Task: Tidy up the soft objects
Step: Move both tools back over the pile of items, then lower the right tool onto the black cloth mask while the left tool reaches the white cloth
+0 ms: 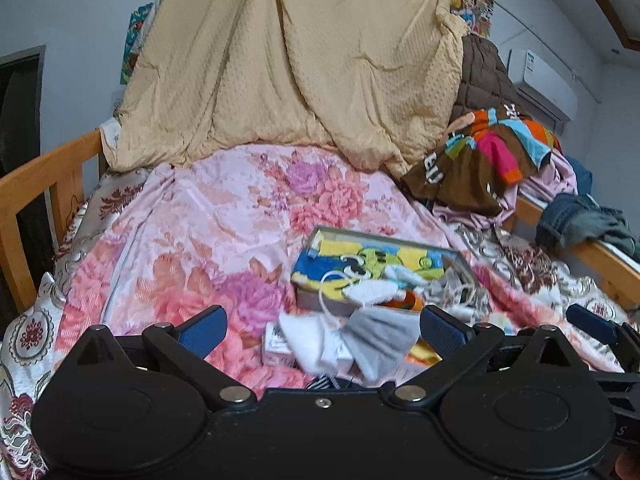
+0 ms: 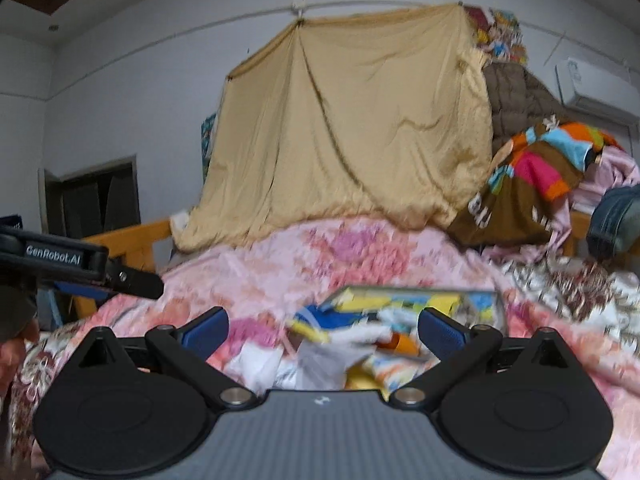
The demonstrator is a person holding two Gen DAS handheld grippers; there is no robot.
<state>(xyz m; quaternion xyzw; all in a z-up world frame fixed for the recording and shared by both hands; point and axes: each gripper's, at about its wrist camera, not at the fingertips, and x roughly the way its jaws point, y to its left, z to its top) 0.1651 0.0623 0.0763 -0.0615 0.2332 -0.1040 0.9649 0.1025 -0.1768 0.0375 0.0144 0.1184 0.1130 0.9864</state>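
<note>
On the bed, over the pink floral quilt [image 1: 208, 216], a shallow grey box [image 1: 460, 258] lies a little right of centre, already holding a yellow-and-blue cartoon cloth [image 1: 360, 264]. Just near of the box, a loose heap of small soft things spills toward the cameras, with a grey face mask [image 1: 380, 336] on top and white fabric [image 1: 308, 340] to its left.

The left hand-held gripper [image 1: 322, 326] hangs directly over this heap, its blue pads spread wide with nothing between them; the mask sits just ahead, between the fingers, its long axis running roughly left to right across the opening. The right hand-held gripper [image 2: 322, 326] is also spread and empty, close beside on the right, facing the same heap, though its view is blurred.

Judging by this, the left one is better placed to pinch the mask and carry it the short way far and slightly right into the box.
</note>
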